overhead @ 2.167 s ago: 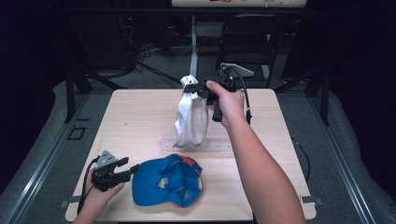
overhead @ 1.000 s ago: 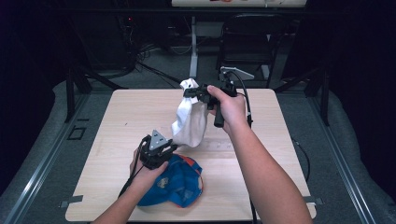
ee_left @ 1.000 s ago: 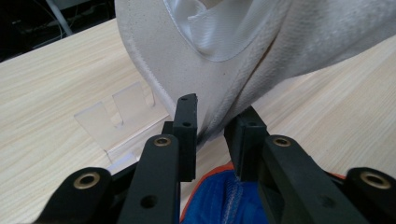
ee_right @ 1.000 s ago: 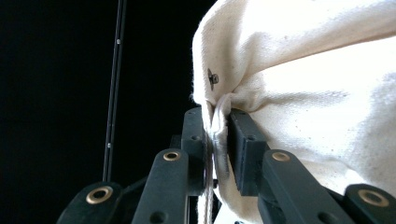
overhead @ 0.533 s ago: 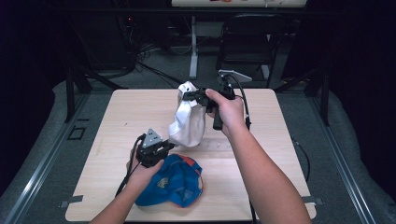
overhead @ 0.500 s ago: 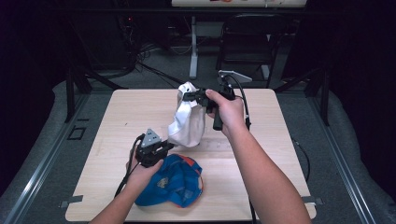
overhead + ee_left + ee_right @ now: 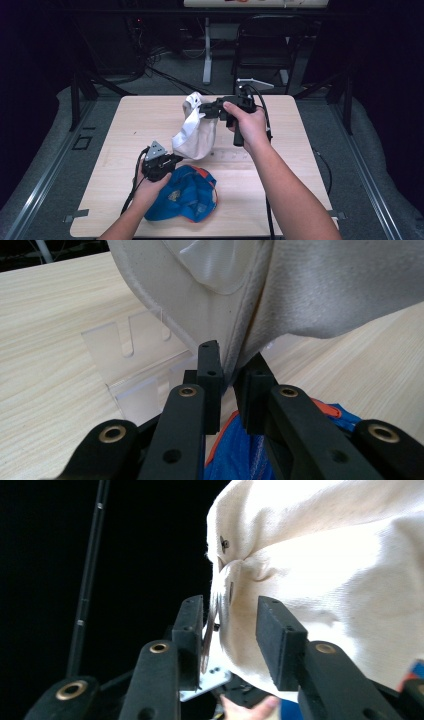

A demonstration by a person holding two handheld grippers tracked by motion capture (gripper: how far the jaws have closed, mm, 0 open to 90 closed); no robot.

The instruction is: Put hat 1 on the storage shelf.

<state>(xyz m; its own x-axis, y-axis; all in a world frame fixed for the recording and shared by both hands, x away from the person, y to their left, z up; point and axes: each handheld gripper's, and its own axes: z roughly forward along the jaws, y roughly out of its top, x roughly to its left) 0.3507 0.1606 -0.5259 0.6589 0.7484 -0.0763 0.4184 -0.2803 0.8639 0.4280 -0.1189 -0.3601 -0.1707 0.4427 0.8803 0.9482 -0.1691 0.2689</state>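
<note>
Your pale wood-grain table (image 7: 125, 120) sits in a dark room, a black chair (image 7: 265, 50) beyond its far edge. At the near left, your left gripper (image 7: 231, 385) pinches the stitched hem of the cream cloth cap (image 7: 195, 137), above a soft blue cap (image 7: 187, 195). A clear slotted stand (image 7: 132, 370) lies behind. Further right, your right gripper (image 7: 230, 640) has just been opening around the cream cap's bunched top.

The left gripper (image 7: 176, 159) has clamped the white cap's (image 7: 196, 135) brim; the right gripper (image 7: 202, 109) has just loosened.
</note>
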